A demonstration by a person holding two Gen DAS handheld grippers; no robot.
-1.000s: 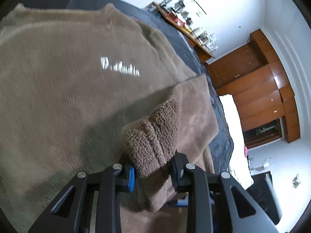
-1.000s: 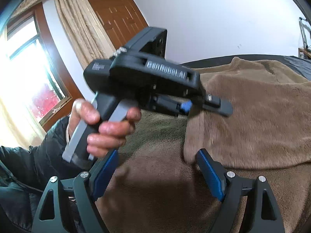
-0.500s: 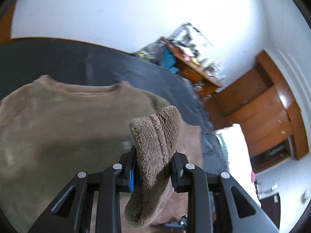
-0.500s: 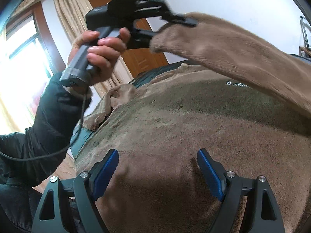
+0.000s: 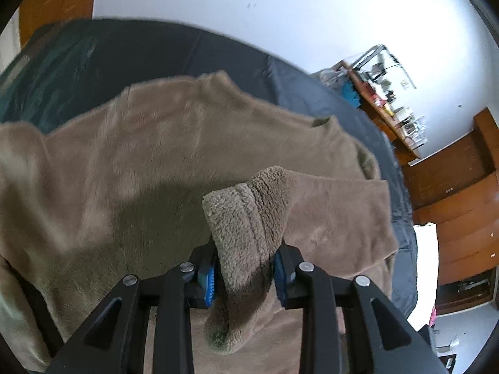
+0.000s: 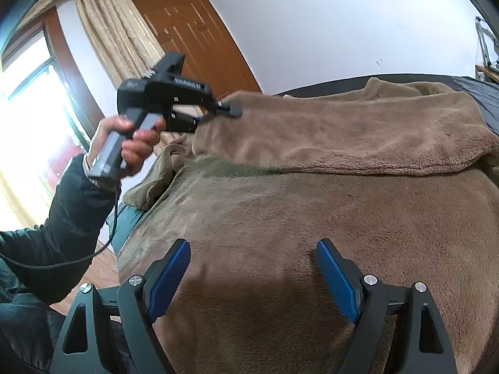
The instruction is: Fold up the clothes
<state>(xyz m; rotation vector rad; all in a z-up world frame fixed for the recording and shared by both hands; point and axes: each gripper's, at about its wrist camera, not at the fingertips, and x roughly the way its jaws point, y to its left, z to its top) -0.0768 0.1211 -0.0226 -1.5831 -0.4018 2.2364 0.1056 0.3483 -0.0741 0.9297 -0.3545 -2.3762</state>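
A brown fleece sweater (image 5: 131, 168) lies spread on a dark bed cover (image 5: 174, 53); it also fills the right wrist view (image 6: 327, 212). My left gripper (image 5: 244, 275) is shut on the sweater's ribbed sleeve cuff (image 5: 246, 215) and holds it above the body of the sweater. In the right wrist view the left gripper (image 6: 218, 113) holds the sleeve (image 6: 343, 137) stretched across the sweater's upper part. My right gripper (image 6: 252, 277) is open and empty, just above the sweater's lower part.
The bed's left edge and wooden floor (image 6: 96, 265) are at the left. A window with curtains (image 6: 106, 37) and a wooden door (image 6: 193, 37) stand behind. A cluttered wooden desk (image 5: 383, 106) and wooden cabinets (image 5: 461, 193) are beyond the bed's far right side.
My left gripper lifted the sleeve cuff high, carried it across the sweater, and has now come lower so the sleeve drapes over the sweater's upper part. The right gripper stayed open and still.
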